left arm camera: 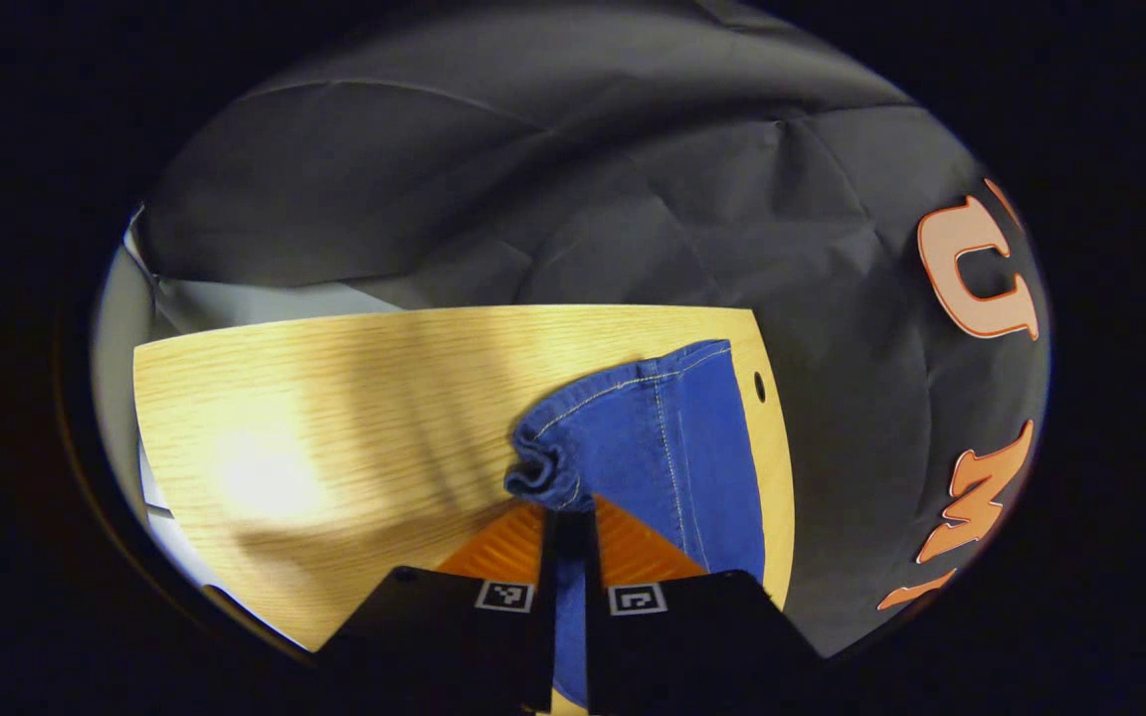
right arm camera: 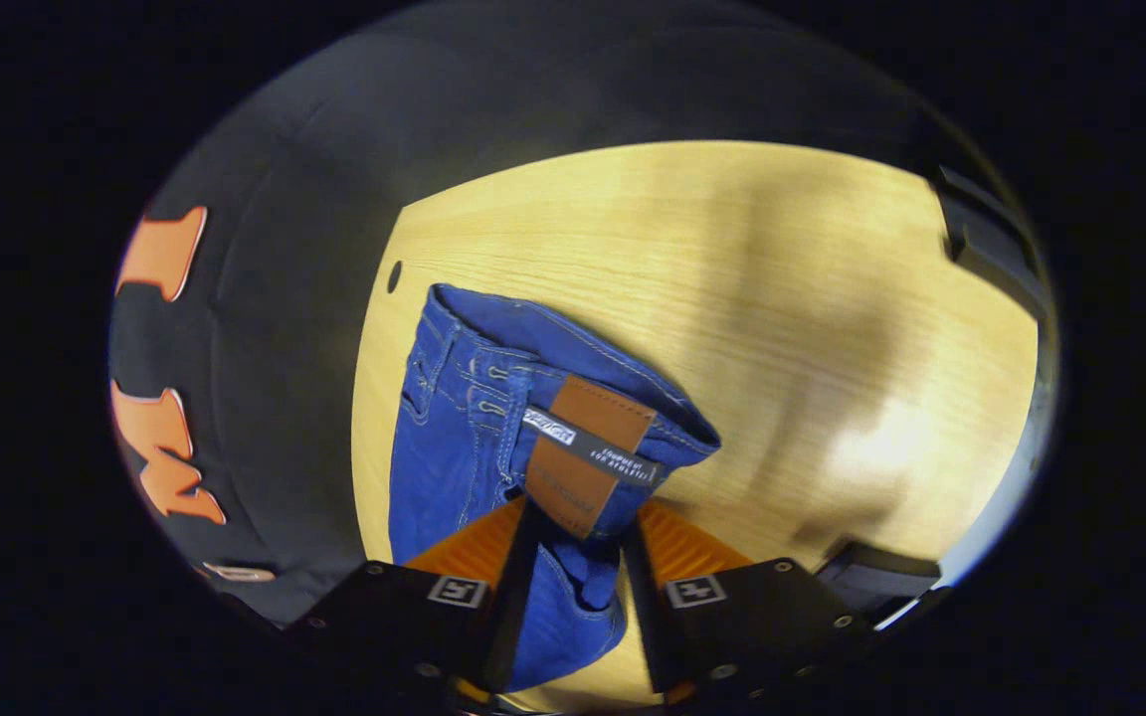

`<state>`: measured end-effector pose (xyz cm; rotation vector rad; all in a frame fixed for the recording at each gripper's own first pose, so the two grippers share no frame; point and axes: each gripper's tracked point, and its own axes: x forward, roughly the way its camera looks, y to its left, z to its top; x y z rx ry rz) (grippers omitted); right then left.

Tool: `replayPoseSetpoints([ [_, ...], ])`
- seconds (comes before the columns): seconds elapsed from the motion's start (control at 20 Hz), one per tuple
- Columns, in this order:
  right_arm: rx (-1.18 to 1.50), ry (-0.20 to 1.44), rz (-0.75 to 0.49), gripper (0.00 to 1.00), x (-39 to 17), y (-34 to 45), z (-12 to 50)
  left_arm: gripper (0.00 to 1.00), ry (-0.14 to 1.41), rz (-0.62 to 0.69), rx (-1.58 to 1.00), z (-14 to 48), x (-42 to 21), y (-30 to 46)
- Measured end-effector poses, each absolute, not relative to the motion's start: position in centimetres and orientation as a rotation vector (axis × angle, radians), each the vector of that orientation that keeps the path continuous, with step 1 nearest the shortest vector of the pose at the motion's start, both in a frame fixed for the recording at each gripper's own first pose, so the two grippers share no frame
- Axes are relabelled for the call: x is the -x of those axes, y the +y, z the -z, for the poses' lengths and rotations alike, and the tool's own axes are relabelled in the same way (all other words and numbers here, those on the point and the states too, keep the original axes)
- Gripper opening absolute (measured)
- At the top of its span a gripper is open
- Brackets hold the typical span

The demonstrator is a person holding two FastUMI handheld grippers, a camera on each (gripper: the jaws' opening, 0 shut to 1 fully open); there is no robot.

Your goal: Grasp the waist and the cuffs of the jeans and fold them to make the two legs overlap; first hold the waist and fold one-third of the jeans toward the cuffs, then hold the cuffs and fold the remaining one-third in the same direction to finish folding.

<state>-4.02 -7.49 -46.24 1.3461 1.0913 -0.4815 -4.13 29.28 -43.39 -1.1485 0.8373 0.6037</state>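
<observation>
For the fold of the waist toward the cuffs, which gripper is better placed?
Probably the right gripper: its fingers clamp the jeans at the waistband beside the leather patch. The left gripper pinches the bunched cuff end.

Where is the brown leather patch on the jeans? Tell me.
In the right gripper view, the leather patch sits on the jeans' waistband, just above the right gripper clamping the waist.

The jeans (left arm camera: 653, 447) run out of sight beneath the left gripper (left arm camera: 570, 527). In the right gripper view, the patch (right arm camera: 588, 452) lettering is too small to read, and the surface (right arm camera: 732, 259) is cut off at the right edge.
</observation>
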Motion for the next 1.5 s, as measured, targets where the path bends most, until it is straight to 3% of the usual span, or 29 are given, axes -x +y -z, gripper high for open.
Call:
replayPoseSetpoints([
  [0.05,-1.352,1.099,0.484,0.2,3.5,-7.2,46.5,0.12,0.858,-0.621,1.12,43.3,4.7,29.2],
  [0.1,-1.311,1.104,0.462,0.2,3.8,-7.3,46.3,0.04,0.863,-0.647,1.093,44.5,4.0,28.6],
  [0.2,-1.335,1.114,0.455,0.12,3.6,-7.2,45.9,0.05,0.847,-0.641,1.08,41.9,4.4,29.2],
  [0.85,-1.389,1.211,0.34,0.12,2.0,-8.4,41.3,0.04,0.827,-0.657,0.974,33.3,6.6,28.7],
  [1.1,-1.394,1.199,0.379,0.12,-0.5,-8.2,39.3,0.04,0.93,-0.6,0.943,33.8,3.9,27.5],
  [1.5,-1.397,1.162,0.402,0.11,-7.7,-6.6,37.3,0.04,0.942,-0.524,0.969,34.5,-4.8,28.8],
])
